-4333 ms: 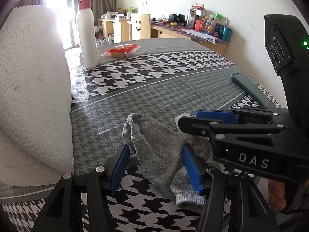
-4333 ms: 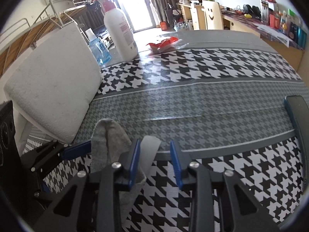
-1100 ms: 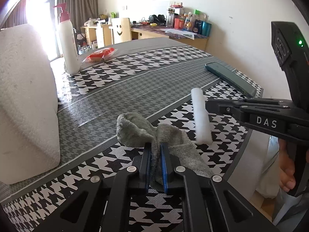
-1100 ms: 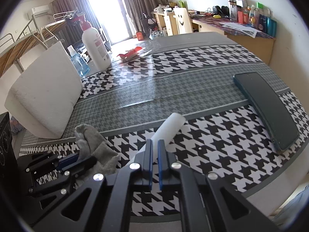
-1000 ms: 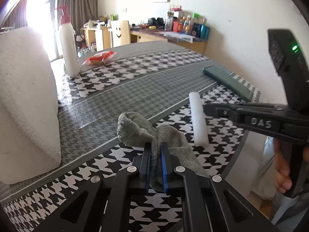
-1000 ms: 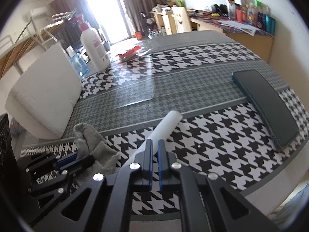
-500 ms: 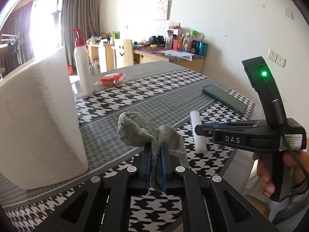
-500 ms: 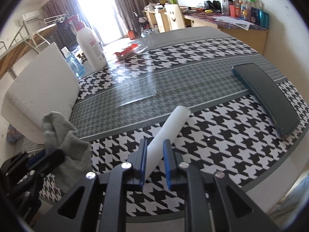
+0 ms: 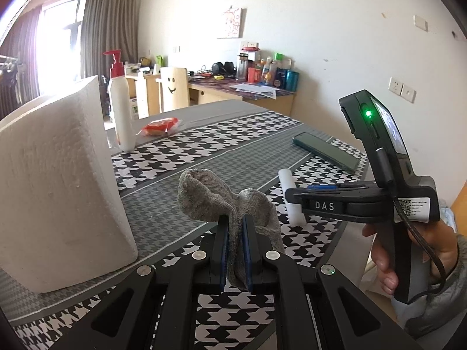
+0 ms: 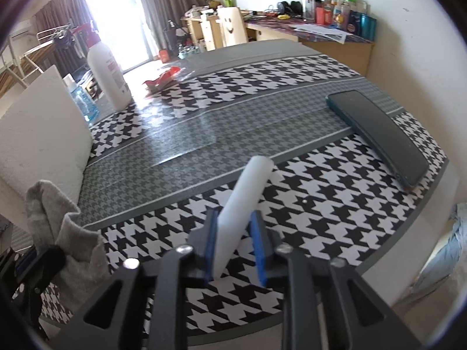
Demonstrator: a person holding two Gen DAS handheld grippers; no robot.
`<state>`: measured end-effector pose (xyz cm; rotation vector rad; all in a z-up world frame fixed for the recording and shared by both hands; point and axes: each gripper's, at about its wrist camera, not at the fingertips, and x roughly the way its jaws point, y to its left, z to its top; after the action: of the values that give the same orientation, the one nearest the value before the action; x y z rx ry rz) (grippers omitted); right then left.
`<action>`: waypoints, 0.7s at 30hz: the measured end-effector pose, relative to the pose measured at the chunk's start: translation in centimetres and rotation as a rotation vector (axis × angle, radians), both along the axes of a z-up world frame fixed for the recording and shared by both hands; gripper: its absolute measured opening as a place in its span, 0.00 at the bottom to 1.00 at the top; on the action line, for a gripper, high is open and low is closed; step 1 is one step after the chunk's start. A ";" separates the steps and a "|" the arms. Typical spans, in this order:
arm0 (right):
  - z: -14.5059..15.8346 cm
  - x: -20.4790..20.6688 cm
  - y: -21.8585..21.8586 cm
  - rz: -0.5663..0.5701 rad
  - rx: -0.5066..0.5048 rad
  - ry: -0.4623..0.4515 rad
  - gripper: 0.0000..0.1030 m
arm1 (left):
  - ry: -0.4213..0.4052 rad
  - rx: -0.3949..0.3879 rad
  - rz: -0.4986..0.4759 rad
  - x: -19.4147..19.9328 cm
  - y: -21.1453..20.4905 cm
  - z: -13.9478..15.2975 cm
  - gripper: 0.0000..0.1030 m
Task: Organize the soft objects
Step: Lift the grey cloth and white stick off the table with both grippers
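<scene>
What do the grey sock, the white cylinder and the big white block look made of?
Grey sock: knitted fabric, ribbed and fuzzy, limp. White cylinder: probably smooth matte foam, though plastic is possible. Big white block: likely polystyrene foam, with a pebbled, beaded surface.

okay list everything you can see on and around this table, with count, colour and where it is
Sock: one, grey, clamped in left gripper.
Foam roll: one, white, on table between right gripper's opening jaws.
Foam block: one, white, table's left.
Pump bottle: one, white, red pump, far left.
Packet: one, red, beside bottle.
Phone: one, dark, table's right edge.
Table: one, black-white houndstooth.
Left gripper: black, blue pads.
Right gripper: black, blue pads.
Hand: one, holding right gripper.
</scene>
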<state>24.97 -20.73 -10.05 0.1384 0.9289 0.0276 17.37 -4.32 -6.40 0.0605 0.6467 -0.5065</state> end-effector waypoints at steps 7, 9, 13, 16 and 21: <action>0.2 0.2 0.3 -0.014 0.003 -0.008 0.52 | 0.006 -0.015 -0.004 0.3 0.3 -0.2 0.10; 0.0 0.6 0.4 -0.018 -0.002 0.005 0.52 | 0.004 -0.016 -0.005 0.3 0.2 -0.2 0.10; -0.4 1.2 0.7 -0.015 0.009 0.030 0.51 | 0.005 -0.017 -0.002 0.3 0.3 -0.2 0.10; -0.5 1.4 1.0 -0.015 0.000 0.030 0.41 | 0.004 -0.017 0.007 0.3 0.4 -0.3 0.10; -0.5 1.7 0.8 -0.013 -0.024 0.026 0.23 | 0.002 -0.011 0.016 0.2 0.3 -0.3 0.10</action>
<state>26.70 -19.94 -10.55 0.1226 0.9537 0.0024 17.61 -4.03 -6.72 0.0444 0.6457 -0.4944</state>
